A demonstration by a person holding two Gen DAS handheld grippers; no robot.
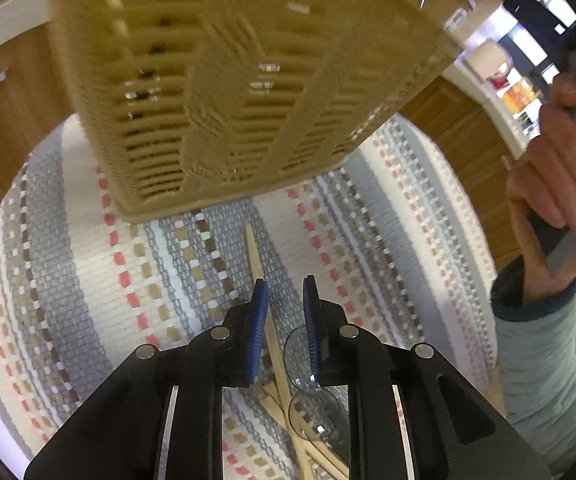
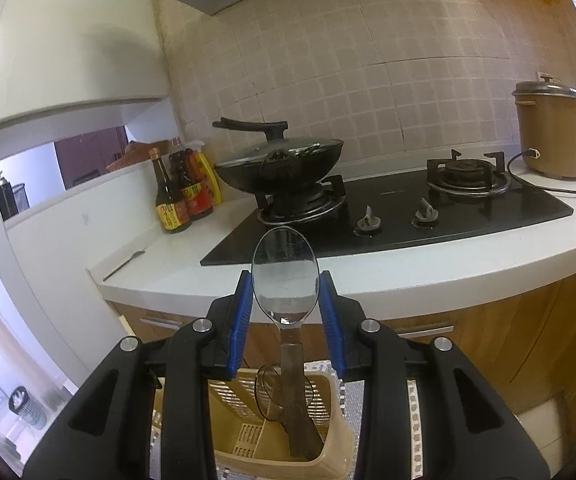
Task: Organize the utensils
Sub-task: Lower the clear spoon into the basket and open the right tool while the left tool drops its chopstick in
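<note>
Right gripper (image 2: 285, 312): jaws flank clear spoon (image 2: 285, 276), contact uncertain, handle in beige basket (image 2: 279, 452) | Left gripper (image 1: 285, 312): jaws apart, empty, above chopsticks (image 1: 283, 376) on mat (image 1: 87, 280) | Advice: lower spoon vertically, release once seated.

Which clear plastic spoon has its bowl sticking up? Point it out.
The clear plastic spoon between the right claw pads, handle down in the beige slotted basket; the other spoon sits lower inside.

A striped woven mat (image 1: 87, 280) carries the beige basket (image 1: 227, 92), wooden chopsticks (image 1: 259, 268) and clear spoons (image 1: 316, 416) (overlapping the chopsticks).
</note>
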